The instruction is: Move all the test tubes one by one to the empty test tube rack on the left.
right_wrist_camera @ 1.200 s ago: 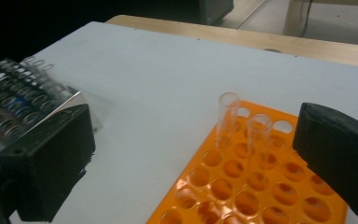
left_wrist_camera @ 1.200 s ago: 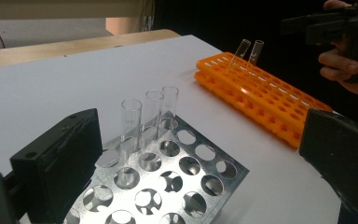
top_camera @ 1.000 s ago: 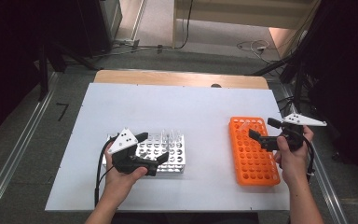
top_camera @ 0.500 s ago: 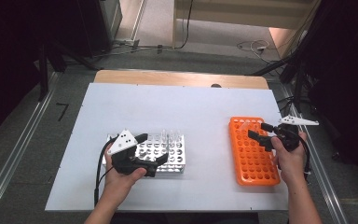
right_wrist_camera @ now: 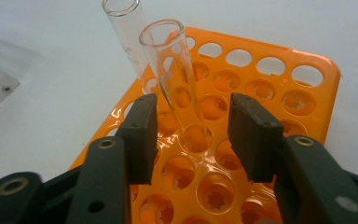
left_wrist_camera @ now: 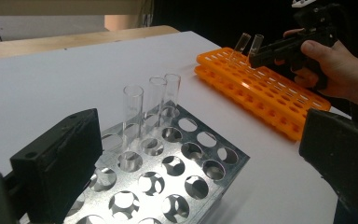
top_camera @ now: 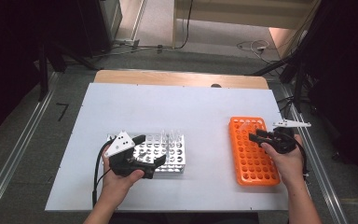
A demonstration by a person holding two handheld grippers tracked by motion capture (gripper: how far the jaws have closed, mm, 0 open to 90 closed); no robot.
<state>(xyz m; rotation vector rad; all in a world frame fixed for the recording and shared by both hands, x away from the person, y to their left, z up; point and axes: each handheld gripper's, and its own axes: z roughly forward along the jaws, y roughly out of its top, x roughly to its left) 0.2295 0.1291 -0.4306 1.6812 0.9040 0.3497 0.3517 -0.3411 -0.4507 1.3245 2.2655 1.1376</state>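
An orange tube rack (top_camera: 254, 158) lies at the table's right, with two glass tubes leaning in holes at its far end. My right gripper (right_wrist_camera: 193, 135) hovers low over that end. Its jaws have just been closing, and the nearer tube (right_wrist_camera: 172, 70) stands between them with a gap on each side. The other tube (right_wrist_camera: 126, 28) leans just beyond. A metal tube rack (top_camera: 165, 151) at the left front holds three upright glass tubes (left_wrist_camera: 151, 100). My left gripper (top_camera: 147, 151) stands open at that rack's near left side, its jaws wide apart and gripping nothing.
The white table top (top_camera: 177, 107) has free room between the two racks and behind them. A wooden strip (top_camera: 182, 78) runs along the far edge. The orange rack (left_wrist_camera: 270, 98) and the right hand's gripper (left_wrist_camera: 256, 53) appear far off in the left gripper view.
My right gripper has sunk toward the orange rack's far end and its jaws have narrowed around a tube. The left hand and the metal rack have not moved.
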